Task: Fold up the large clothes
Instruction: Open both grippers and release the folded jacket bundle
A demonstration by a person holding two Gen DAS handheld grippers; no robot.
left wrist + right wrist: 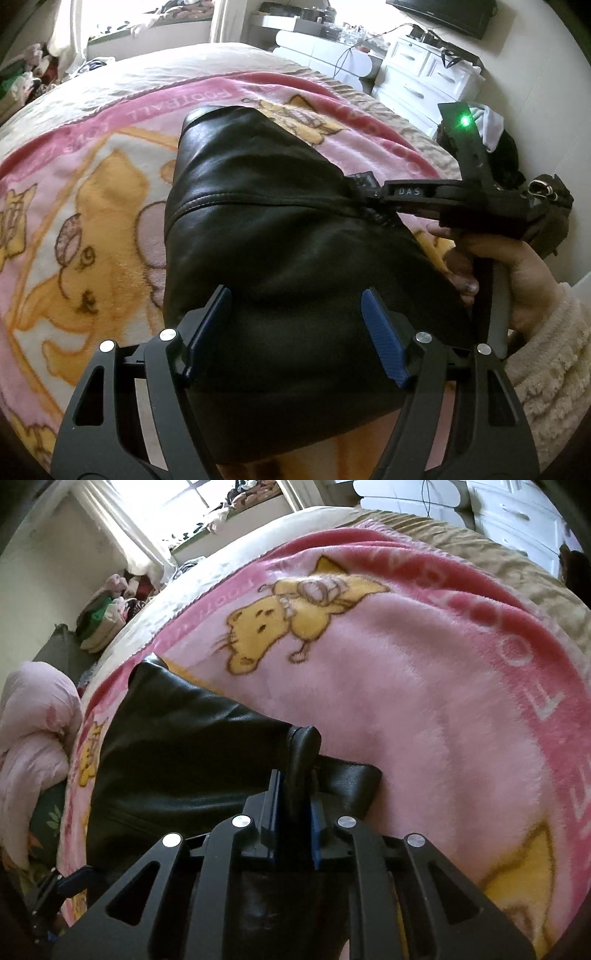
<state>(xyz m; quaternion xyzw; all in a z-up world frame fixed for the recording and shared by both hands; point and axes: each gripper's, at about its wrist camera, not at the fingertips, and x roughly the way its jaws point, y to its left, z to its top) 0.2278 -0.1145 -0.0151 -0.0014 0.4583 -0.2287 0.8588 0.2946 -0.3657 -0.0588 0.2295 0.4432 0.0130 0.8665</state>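
While the right gripper (293,771) pinches a fold of the black leather garment (280,229), the left gripper (295,317) stands spread above the garment and grips nothing. The garment lies on a pink bear blanket (406,701) covering the bed (155,66).

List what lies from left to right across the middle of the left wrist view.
Pink cartoon blanket → black leather garment → right gripper, reaching in and shut on the garment's edge → hand holding that gripper.
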